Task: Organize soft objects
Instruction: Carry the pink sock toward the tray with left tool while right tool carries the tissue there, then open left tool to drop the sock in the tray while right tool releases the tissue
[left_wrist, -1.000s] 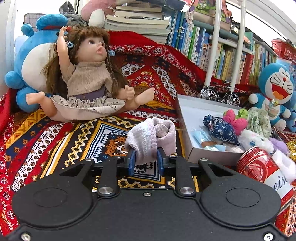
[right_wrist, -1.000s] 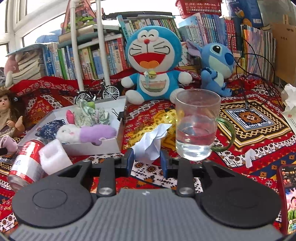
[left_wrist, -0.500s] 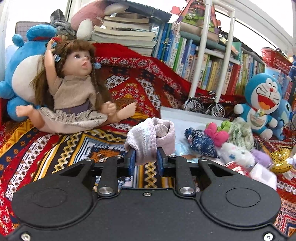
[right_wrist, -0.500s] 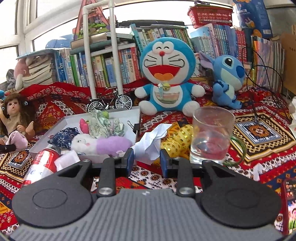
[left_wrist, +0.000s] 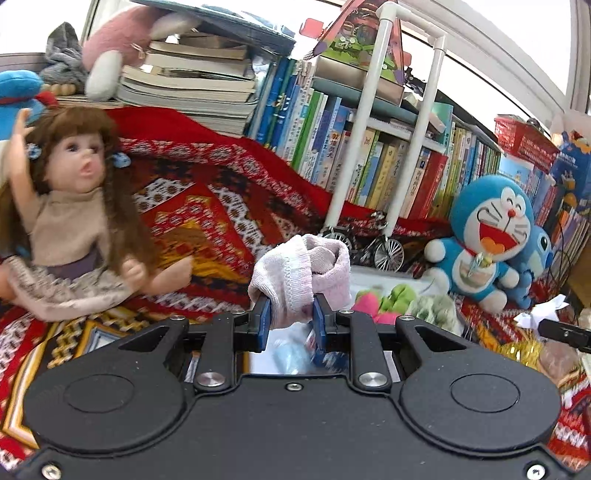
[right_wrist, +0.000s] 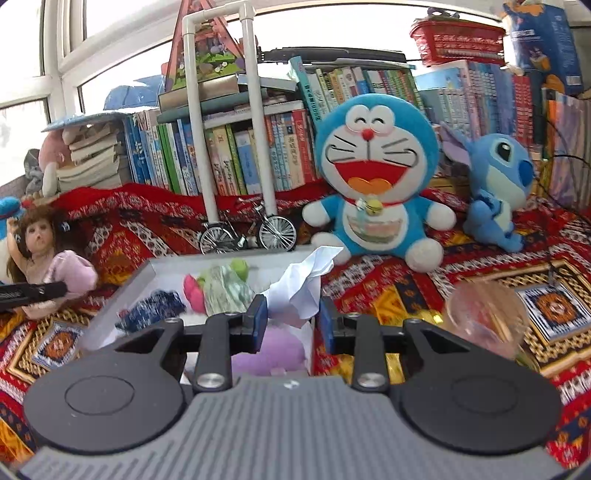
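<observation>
Both my grippers have swung over the white box (right_wrist: 122, 295), the left gripper (left_wrist: 291, 323) clamped on a limp, light pink sock (left_wrist: 301, 273) bunched at its cuff, the right gripper (right_wrist: 291, 321) half-closed around crumpled white tissue (right_wrist: 301, 288), easily dropped.

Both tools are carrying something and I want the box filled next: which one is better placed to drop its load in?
Probably the right tool: its white tissue hangs over the white box, above the purple plush. The left tool, with the pink sock, also looks over the box, though little shows there.
</observation>
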